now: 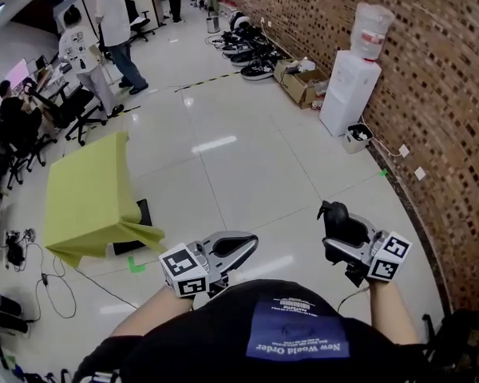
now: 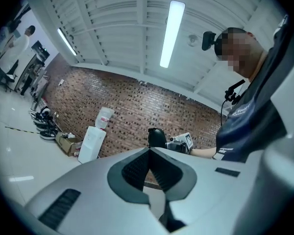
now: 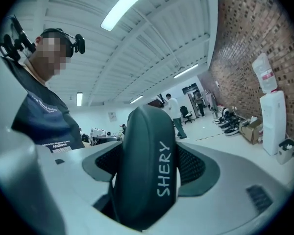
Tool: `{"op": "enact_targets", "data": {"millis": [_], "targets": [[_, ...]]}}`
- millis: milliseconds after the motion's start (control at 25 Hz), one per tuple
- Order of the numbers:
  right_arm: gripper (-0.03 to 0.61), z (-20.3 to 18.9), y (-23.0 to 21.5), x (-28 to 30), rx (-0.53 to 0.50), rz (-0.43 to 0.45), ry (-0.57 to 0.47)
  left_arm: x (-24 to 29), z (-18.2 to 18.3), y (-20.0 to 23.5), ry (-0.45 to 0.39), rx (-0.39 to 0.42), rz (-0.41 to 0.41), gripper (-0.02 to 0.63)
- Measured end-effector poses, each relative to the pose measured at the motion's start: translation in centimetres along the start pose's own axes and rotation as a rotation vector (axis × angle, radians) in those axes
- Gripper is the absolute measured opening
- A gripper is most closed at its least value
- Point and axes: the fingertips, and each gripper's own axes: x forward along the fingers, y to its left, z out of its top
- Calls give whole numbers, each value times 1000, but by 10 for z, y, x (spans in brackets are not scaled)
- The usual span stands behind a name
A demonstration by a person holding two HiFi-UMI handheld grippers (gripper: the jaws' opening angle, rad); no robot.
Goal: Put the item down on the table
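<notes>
Right claw: your right gripper (image 3: 149, 166) is clamped on the dark case (image 3: 146, 173). Its pads press the two broad sides, and the rounded end juts past the tips.
Left claw: your left gripper (image 2: 150, 151) has its jaws together with nothing between them, and you carry it level at your waist.
Why held so: gripping across the narrow width probably stops the rounded case from rolling out. Keeping both claws close to your body suits carrying rather than placing.
Item's place: the case is up in the right claw over bare floor, well apart from the table (image 1: 84, 190).
Table: it stands on your left under a yellow-green cloth, its near corner turned toward you. The top looks bare.
Edges: the cloth droops over the near edge and corner and hides the true rim. Set the case well inside, not at the drape.
Open room: the tiled floor between you and the table is wide and free.
Watch: a flat black thing (image 1: 142, 214) and a green tape mark (image 1: 136, 267) lie at the near corner, and cables (image 1: 32, 274) trail by the left edge.
Right side: the brick wall (image 1: 439, 94) and the water dispenser (image 1: 347, 90) stay well apart from your path.
</notes>
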Motion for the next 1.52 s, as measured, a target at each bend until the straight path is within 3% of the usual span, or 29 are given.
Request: {"op": "enact_targets", "data": {"millis": [280, 560, 920, 1160, 1520], "targets": [[328, 21, -85, 61, 5, 75, 31, 20, 21, 84, -20, 9, 69, -8], [328, 65, -192, 131, -21, 273, 88, 62, 66, 172, -108, 22, 282, -8], [328, 106, -303, 205, -53, 436, 151, 102, 101, 259, -191, 3, 475, -8], [328, 117, -309, 278, -74, 503, 174, 68, 111, 308, -232, -9, 544, -8], [328, 148, -294, 434, -122, 537, 208, -28, 164, 415, -289, 21, 550, -8]]}}
